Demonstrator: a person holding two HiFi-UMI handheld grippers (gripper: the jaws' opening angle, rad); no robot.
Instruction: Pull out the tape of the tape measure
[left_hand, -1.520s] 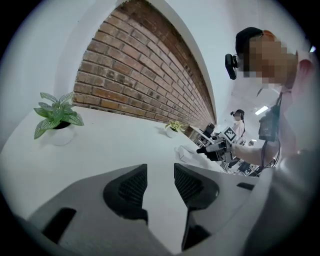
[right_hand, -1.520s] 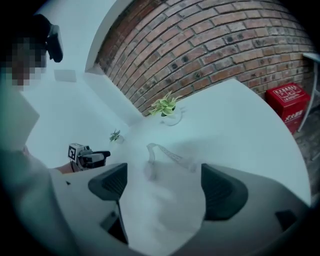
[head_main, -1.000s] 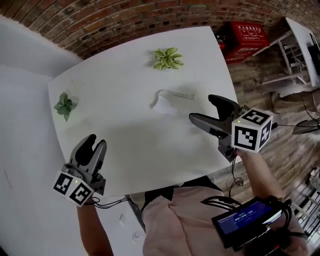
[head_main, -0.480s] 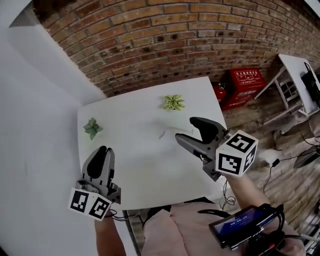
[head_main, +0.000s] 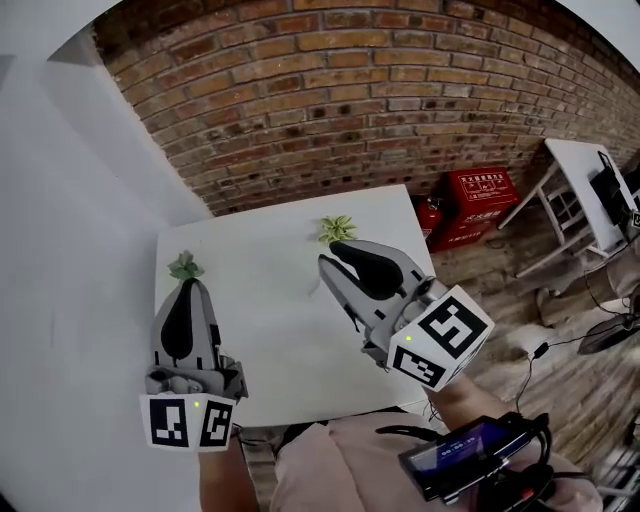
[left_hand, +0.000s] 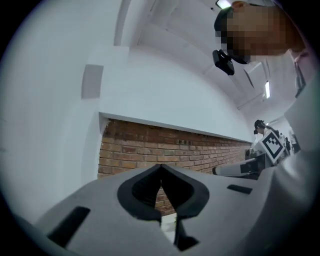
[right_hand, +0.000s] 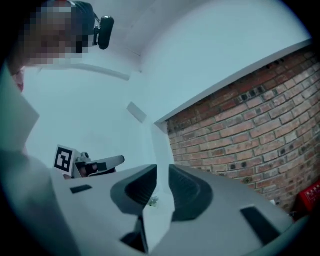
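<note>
My left gripper (head_main: 187, 285) is raised over the left part of the white table (head_main: 260, 310), its jaws shut tip to tip with nothing in them; the left gripper view shows the tips (left_hand: 160, 167) meeting against the brick wall. My right gripper (head_main: 336, 256) is held up over the table's right half. Its jaws are closing, and a narrow empty gap (right_hand: 162, 172) remains between them. The tape measure is not clearly visible; the right gripper covers the middle of the table where it lay.
Two small green plants stand on the table, one at the far left (head_main: 185, 266) and one at the far edge (head_main: 338, 229). A brick wall (head_main: 330, 110) runs behind. A red box (head_main: 478, 195) and white furniture (head_main: 575, 185) stand on the floor to the right.
The head view has tilted up toward the wall. Both grippers have risen and now point forward. The left jaws went from open to shut, and the right jaws narrowed from wide open.
</note>
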